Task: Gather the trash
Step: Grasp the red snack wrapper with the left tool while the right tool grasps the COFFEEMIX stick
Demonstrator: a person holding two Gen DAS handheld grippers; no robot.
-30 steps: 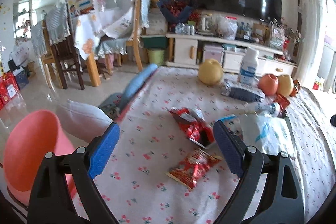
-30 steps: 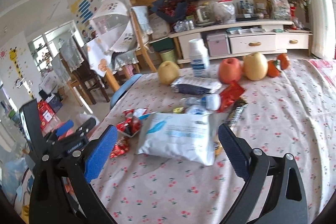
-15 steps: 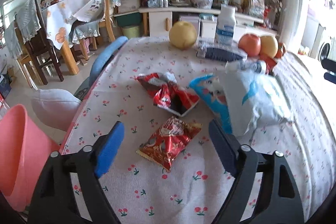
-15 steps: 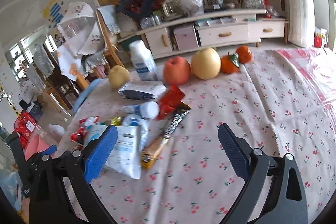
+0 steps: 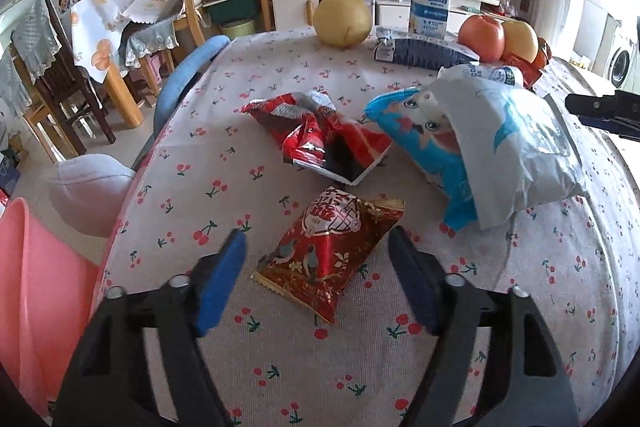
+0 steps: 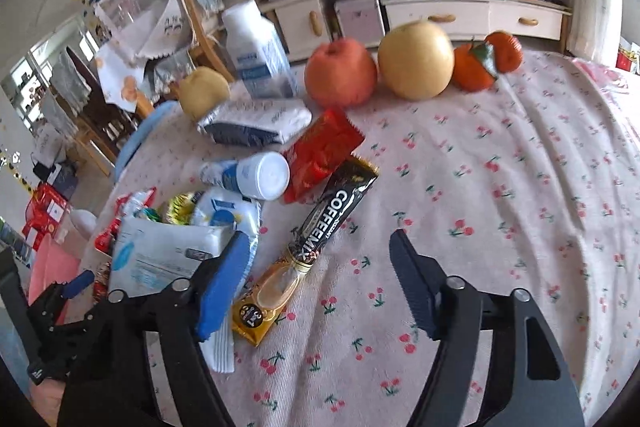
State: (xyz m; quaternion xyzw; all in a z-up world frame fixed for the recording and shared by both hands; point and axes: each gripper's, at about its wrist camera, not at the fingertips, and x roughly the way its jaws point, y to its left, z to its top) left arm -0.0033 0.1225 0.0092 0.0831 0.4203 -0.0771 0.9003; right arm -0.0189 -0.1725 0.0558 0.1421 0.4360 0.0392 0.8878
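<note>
Red snack packet (image 5: 334, 247) lies flat on our worktop (image 5: 280, 379), straddled untouched by left gripper (image 5: 316, 279) fingers, just narrowing; beyond it, right gripper (image 6: 316, 279) likewise brackets coffee sachet (image 6: 304, 259).

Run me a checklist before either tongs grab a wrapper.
1. Left tongs straddle the red snack packet: ok; jaws have just been closing, pads not yet on it.
2. Right tongs straddle the coffee stick: ok; jaws have just been closing, pads still clear.
3. Left pad of the right tongs clear of the white bag: not ok, it overlaps the bag's edge.
4. Pink bin within reach beside the table: ok, at the left edge.
5. Fruit such as the apple stays clear of both grabs: ok.
6. Packet empty: cannot tell.
</note>
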